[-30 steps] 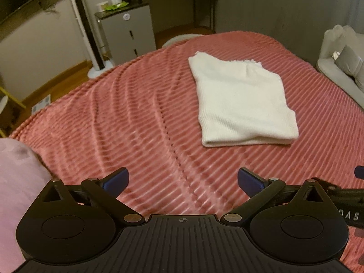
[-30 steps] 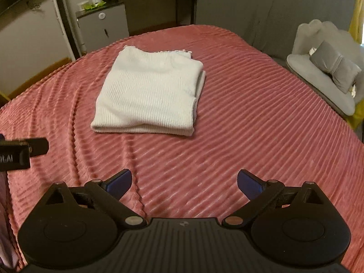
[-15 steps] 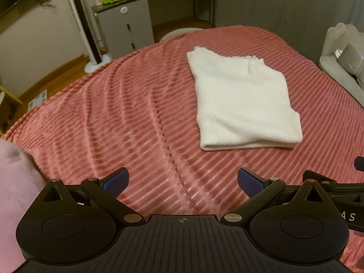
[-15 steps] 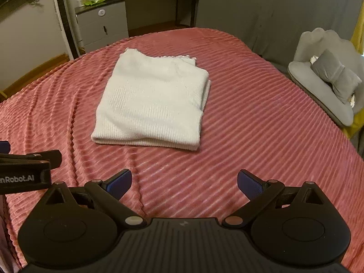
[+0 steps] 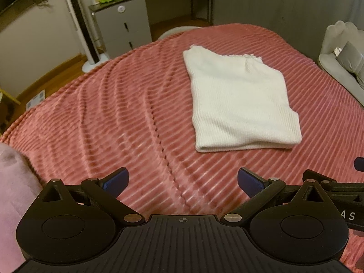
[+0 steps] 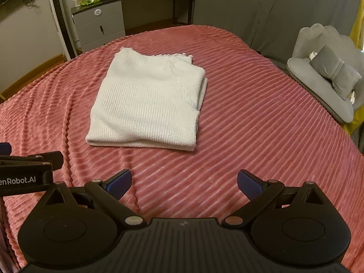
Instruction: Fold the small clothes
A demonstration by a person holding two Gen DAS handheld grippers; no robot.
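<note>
Above bedspread (image 5: pixel 113 113) — both tools (image 5: pixel 181 179) (image 6: pixel 184 182) wide, empty

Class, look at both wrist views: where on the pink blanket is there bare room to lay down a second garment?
Bare blanket runs from the white folded sweater toward the grey chair. Another free patch lies between the sweater and the blanket's edge by the cabinet. The near strip is crowded: the open left claw and open right claw hover there.
</note>
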